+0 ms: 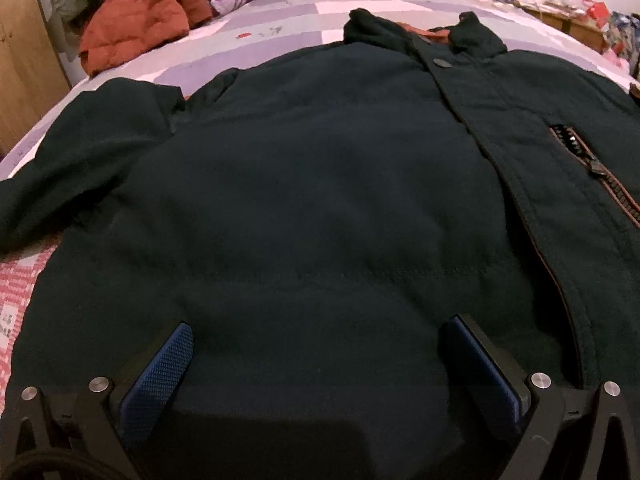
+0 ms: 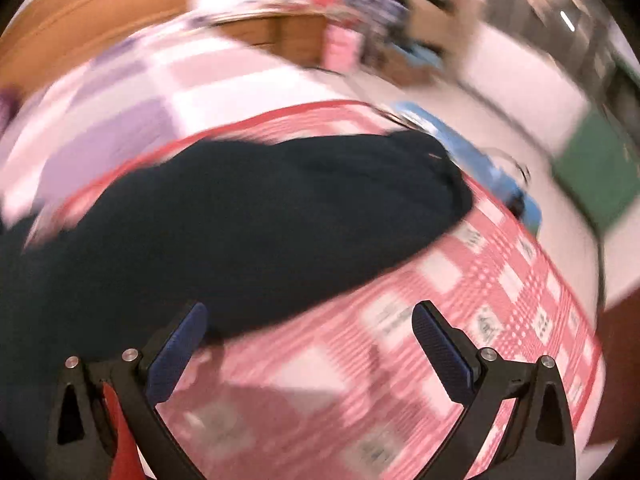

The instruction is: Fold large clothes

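Left wrist view shows a dark navy padded jacket point(image 1: 320, 168) spread front-up on the lilac and white checked bedspread point(image 1: 280, 8), collar at the far end, hem nearest the camera. Its sleeve point(image 1: 80, 152) trails off to the left, lying loosely bent over the bed's edge region. The left gripper point(image 1: 316, 344) hangs over the lower body panel with both blue-padded fingers point(image 1: 160, 376) spread wide and nothing between them. A buttoned placket point(image 1: 500, 128) and a metal-toothed zip pocket point(image 1: 600, 176) sit further right. An orange quilted garment point(image 1: 136, 28) lies well apart at the top left.

Right wrist view is heavily blurred; the right gripper point(image 2: 310, 328) is likewise spread and empty, over a pink checked cloth point(image 2: 460, 300) beside the jacket's other dark sleeve point(image 2: 280, 208).

The jacket looks thick, soft and fairly heavy, likely to sag and slide rather than crease crisply. Cuffs, hem edge or shoulder seams seem the firmest places to pinch.
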A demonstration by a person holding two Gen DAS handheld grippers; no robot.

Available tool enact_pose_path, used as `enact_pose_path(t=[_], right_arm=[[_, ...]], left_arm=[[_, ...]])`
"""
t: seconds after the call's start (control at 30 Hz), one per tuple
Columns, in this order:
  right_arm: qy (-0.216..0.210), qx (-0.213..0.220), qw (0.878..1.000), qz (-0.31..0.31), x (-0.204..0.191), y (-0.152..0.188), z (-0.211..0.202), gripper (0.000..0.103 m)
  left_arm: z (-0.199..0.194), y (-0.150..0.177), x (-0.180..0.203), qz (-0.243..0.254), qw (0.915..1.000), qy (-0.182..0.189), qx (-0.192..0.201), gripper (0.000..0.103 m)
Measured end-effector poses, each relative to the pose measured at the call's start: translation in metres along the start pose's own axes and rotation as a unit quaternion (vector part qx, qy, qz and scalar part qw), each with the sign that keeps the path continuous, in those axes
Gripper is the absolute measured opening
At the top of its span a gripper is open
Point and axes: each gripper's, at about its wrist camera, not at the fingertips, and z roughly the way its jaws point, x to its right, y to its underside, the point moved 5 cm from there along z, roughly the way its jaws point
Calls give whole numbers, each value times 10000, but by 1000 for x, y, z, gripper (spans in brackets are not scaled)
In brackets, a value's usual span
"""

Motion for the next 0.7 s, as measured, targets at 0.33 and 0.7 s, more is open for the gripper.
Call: enact_pose_path(t=[0.33,0.7], right_arm=[[-570,-1089,9656,2291,75,-4,80,103],[-1436,-350,9488,2792,63,-41,78,14]], left_arm=[[-1,-1,4,142,9995,-253,151,103],[0,-1,4,159,9992,-303,202,103]])
